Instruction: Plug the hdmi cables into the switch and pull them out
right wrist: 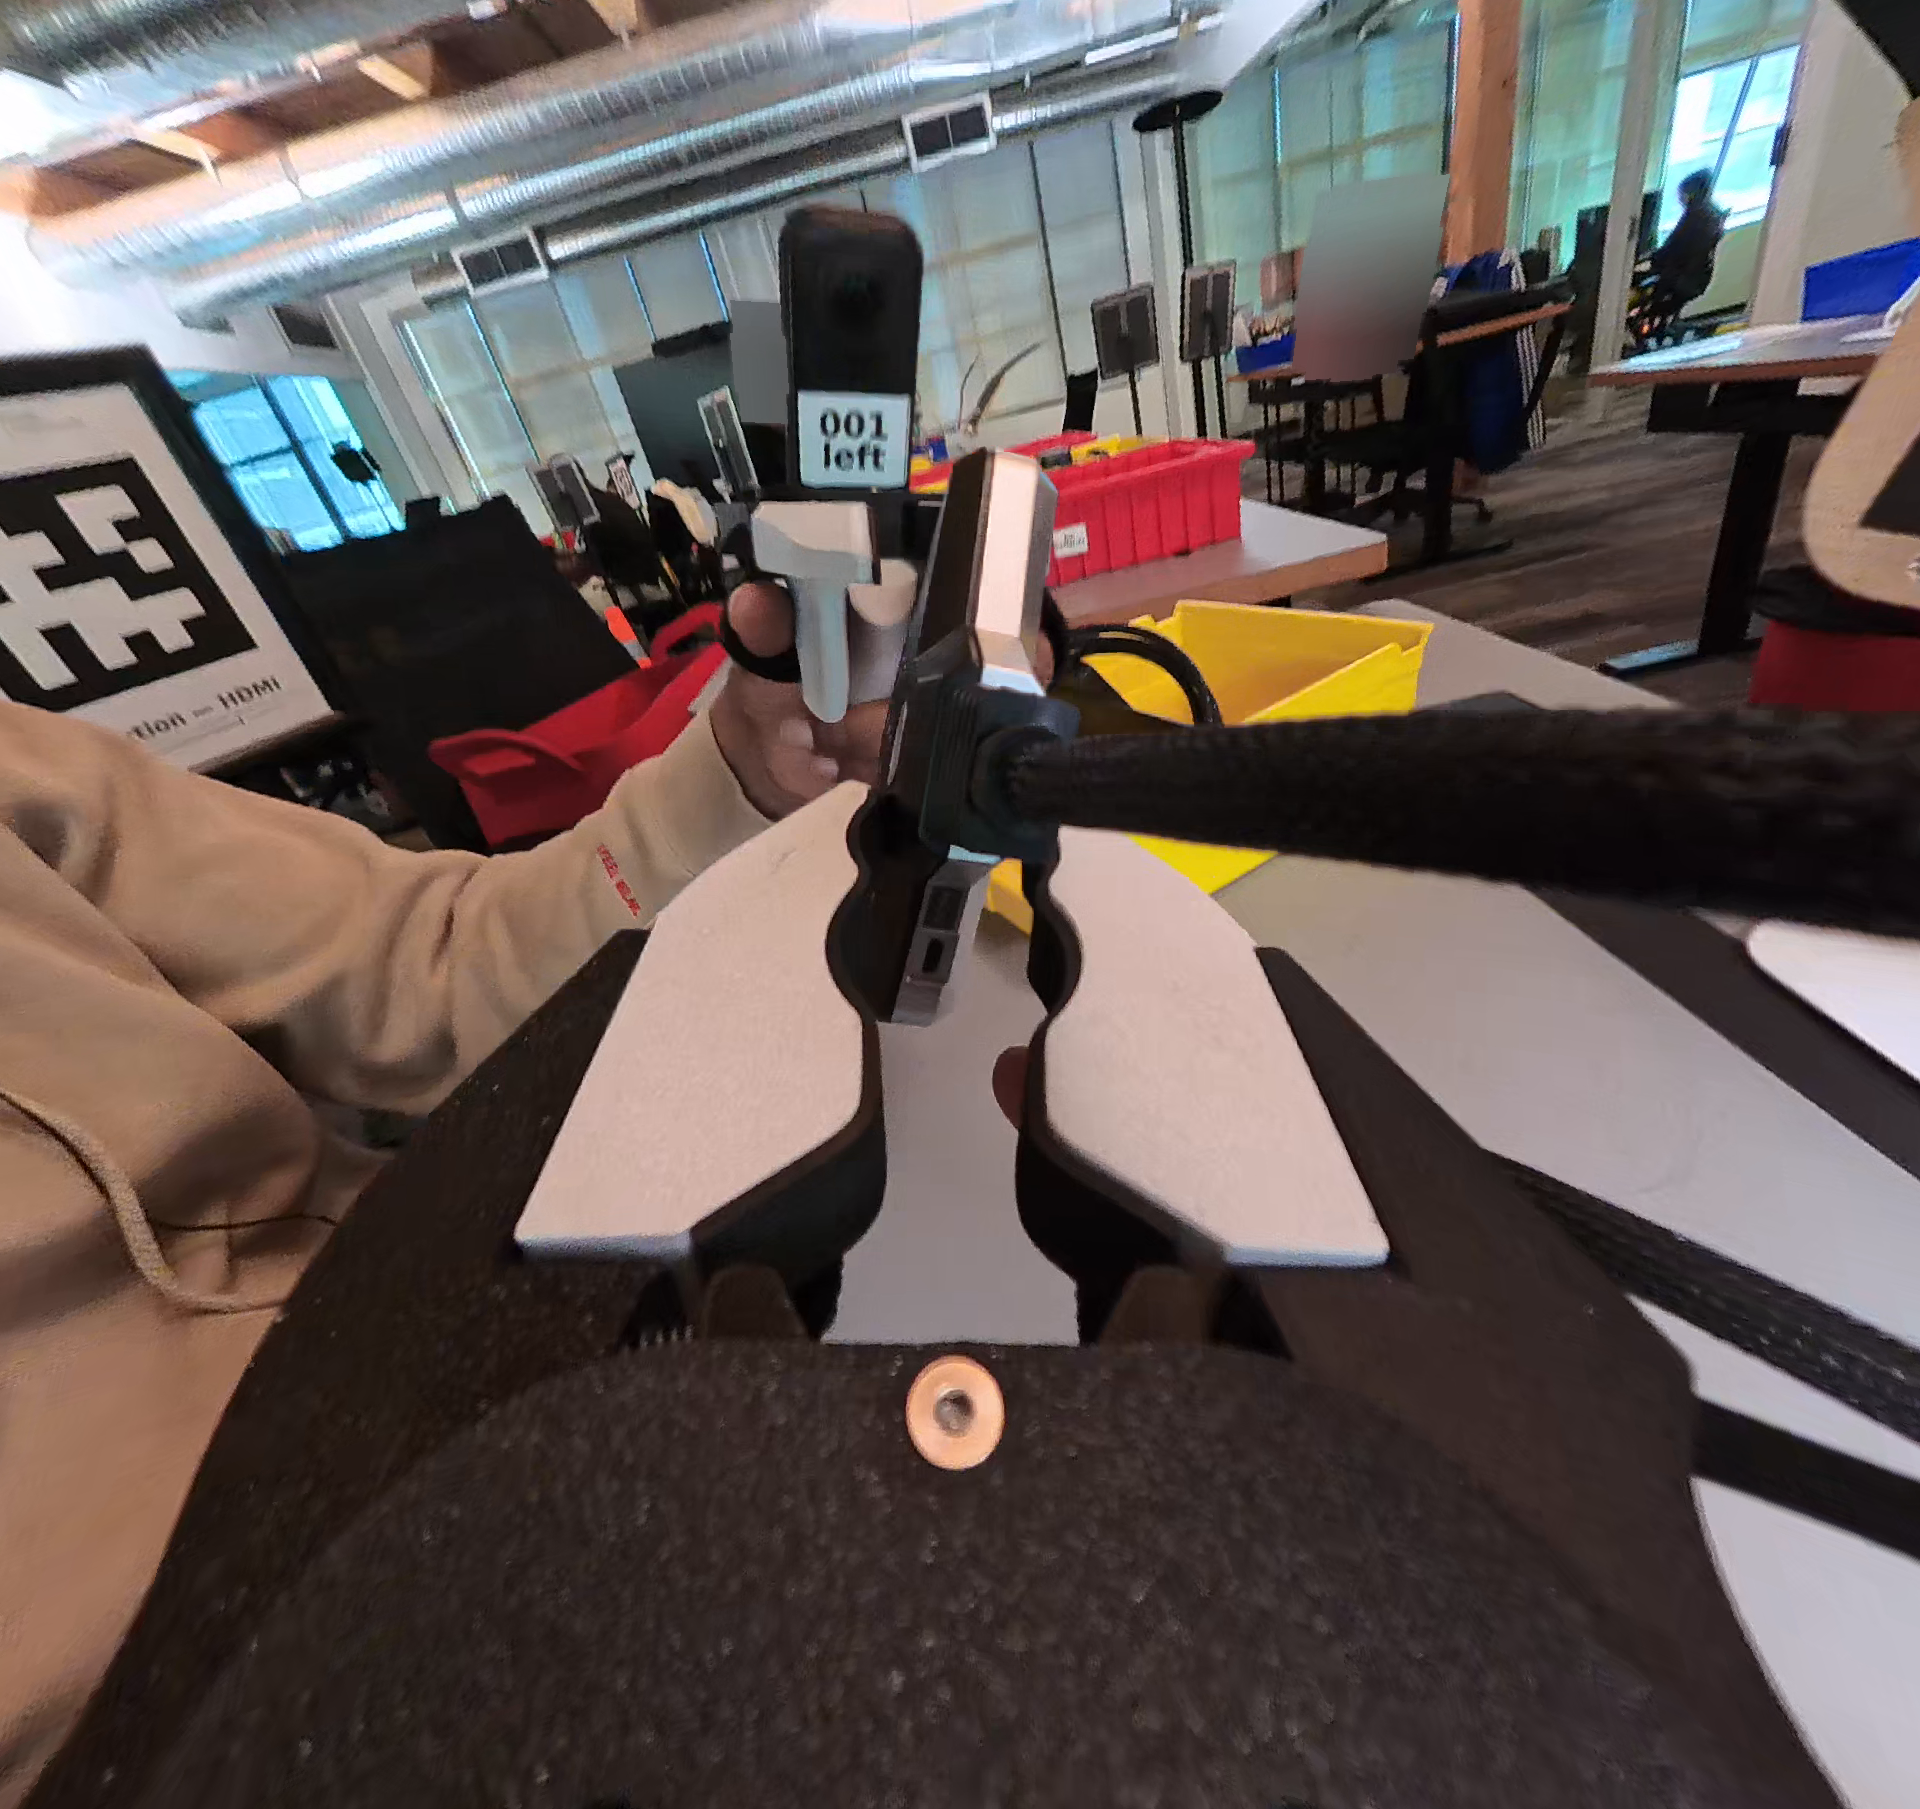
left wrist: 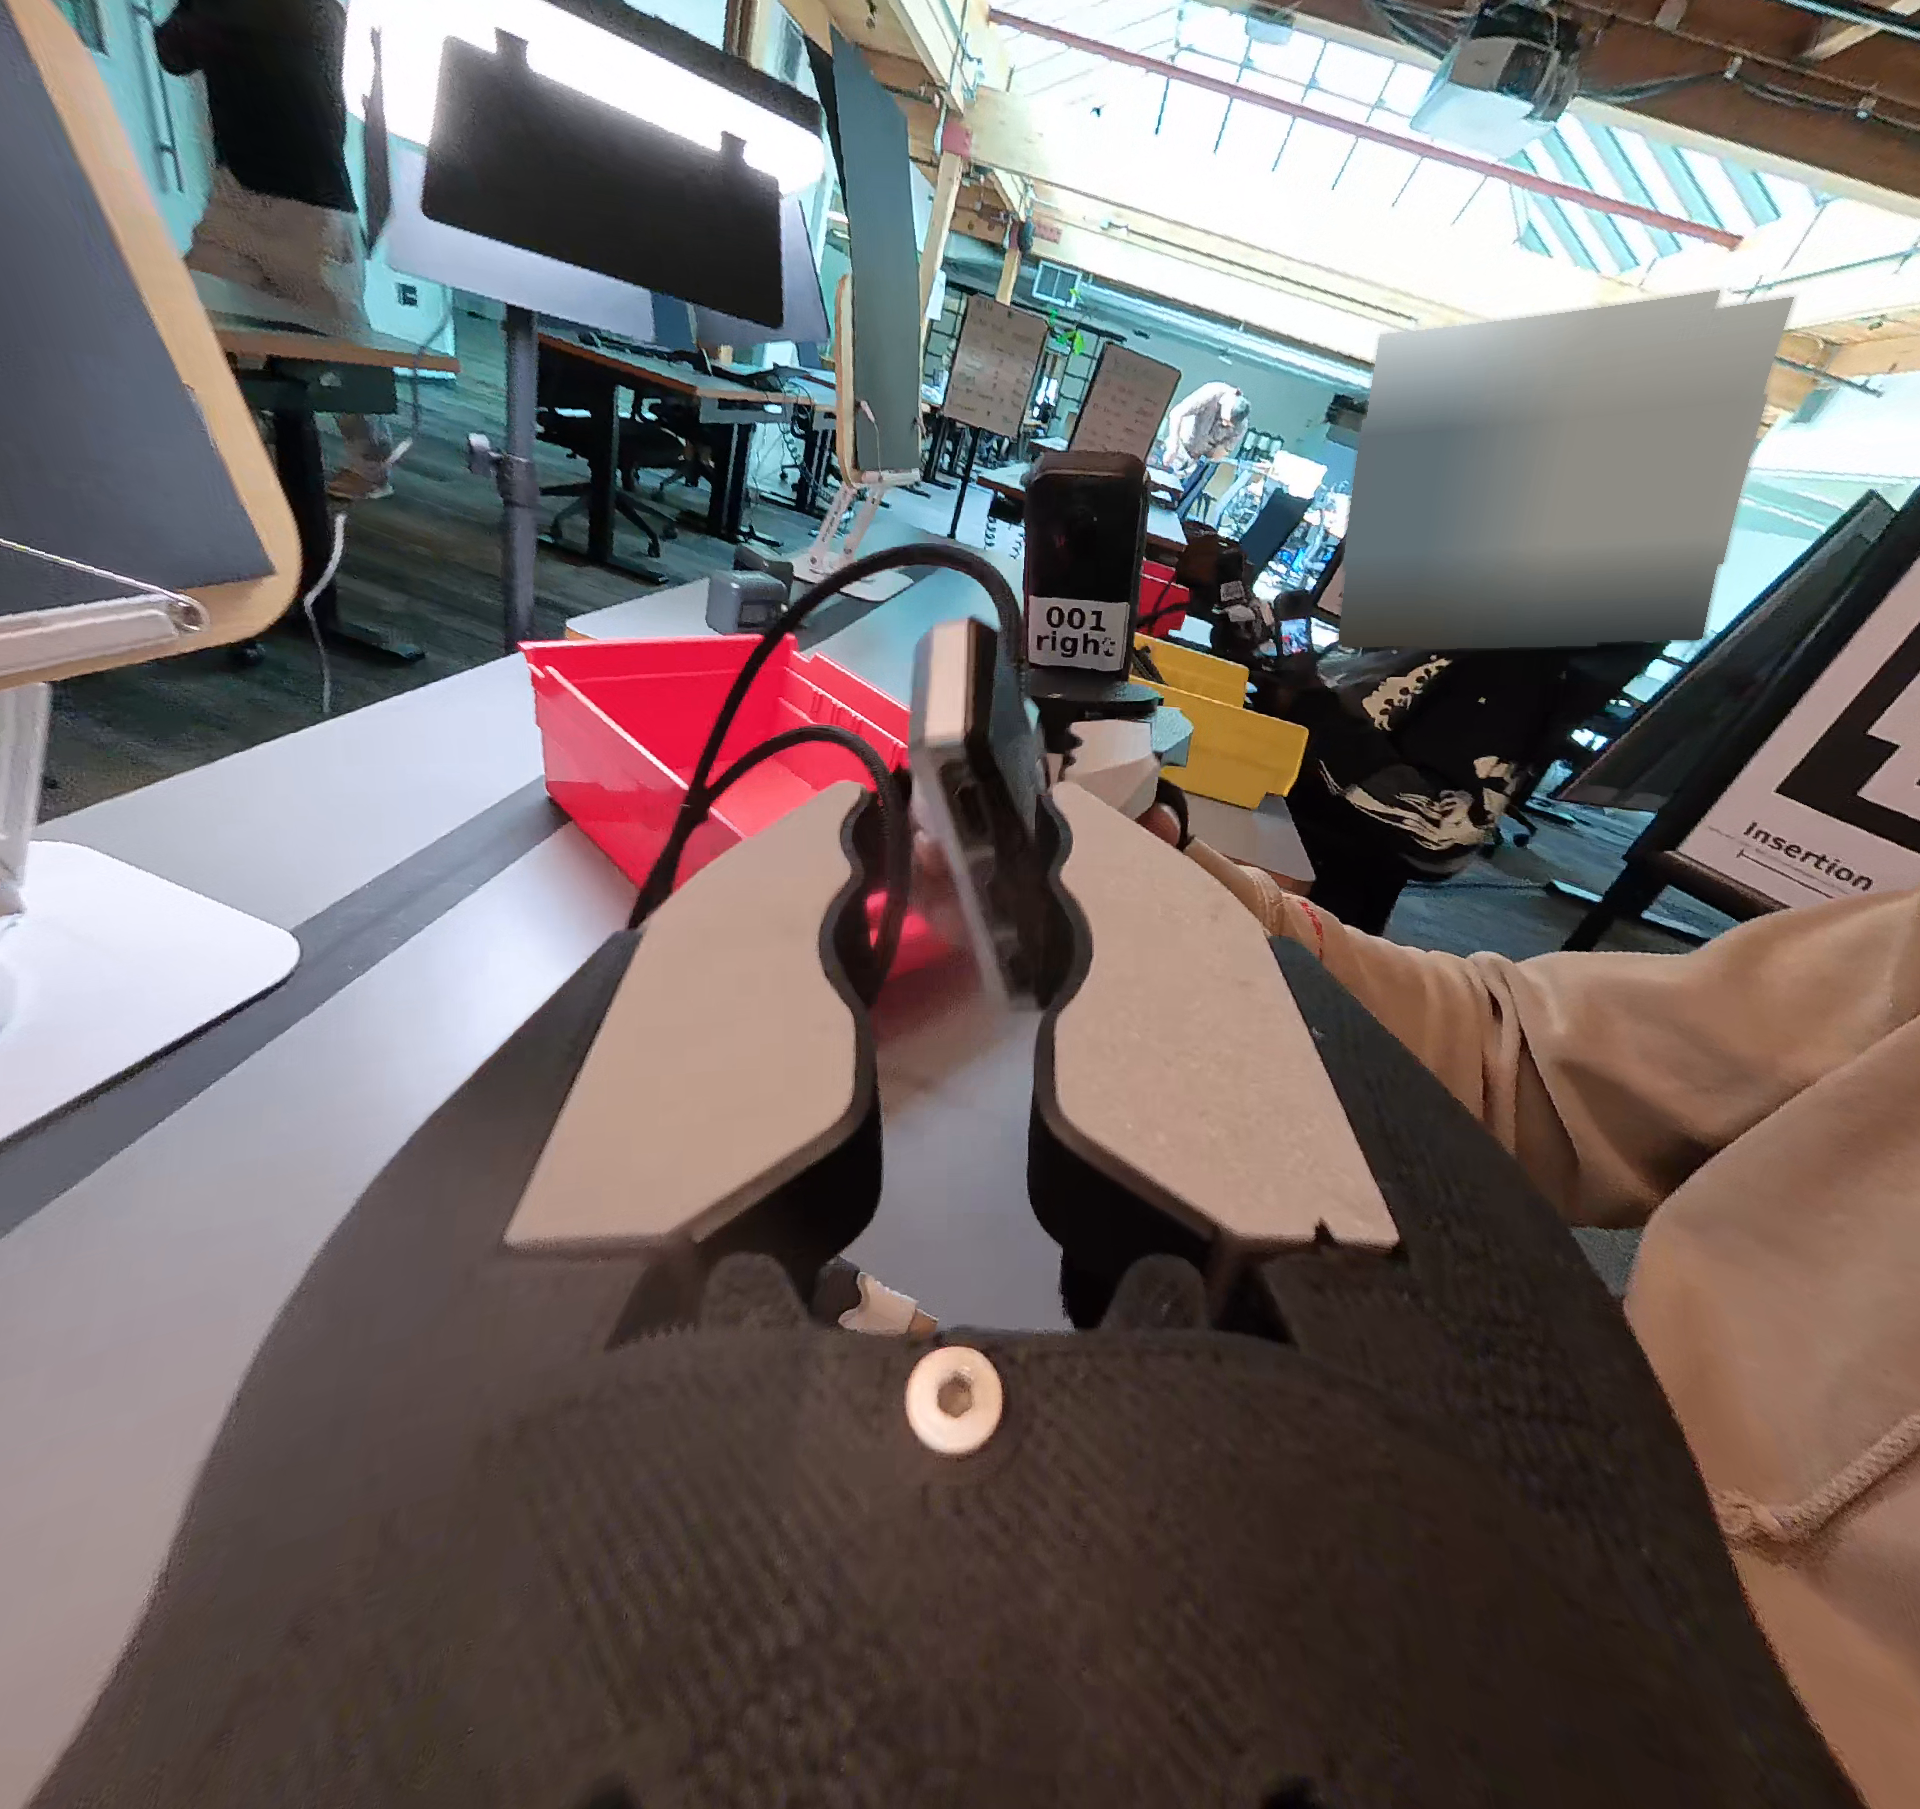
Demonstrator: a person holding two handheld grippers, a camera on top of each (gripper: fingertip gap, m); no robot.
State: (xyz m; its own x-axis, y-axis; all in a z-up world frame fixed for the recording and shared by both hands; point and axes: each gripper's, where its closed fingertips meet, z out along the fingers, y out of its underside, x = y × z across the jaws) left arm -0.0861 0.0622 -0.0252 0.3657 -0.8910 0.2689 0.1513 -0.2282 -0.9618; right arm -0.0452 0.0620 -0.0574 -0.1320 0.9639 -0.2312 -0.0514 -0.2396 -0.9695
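The grey metal switch (left wrist: 961,720) hangs tilted above the table, clamped between my left gripper's (left wrist: 961,855) fingertips. Thin black cables (left wrist: 790,616) loop from it over the red bin. In the right wrist view the switch (right wrist: 1003,554) stands upright with a black HDMI plug (right wrist: 971,772) seated in its side. My right gripper (right wrist: 951,876) is closed around that plug. Its thick braided cable (right wrist: 1455,803) runs off to the right. The two grippers face each other closely across the switch.
A red bin (left wrist: 665,720) and yellow bins (left wrist: 1236,741) stand on the grey table (left wrist: 260,1292) behind the switch. A white stand base (left wrist: 125,959) sits at the left. A person's beige sleeve (right wrist: 364,928) reaches in. Boards with black-and-white markers (right wrist: 114,564) stand beside the table. One gripper's finger ends stand about 6 cm off the other's.
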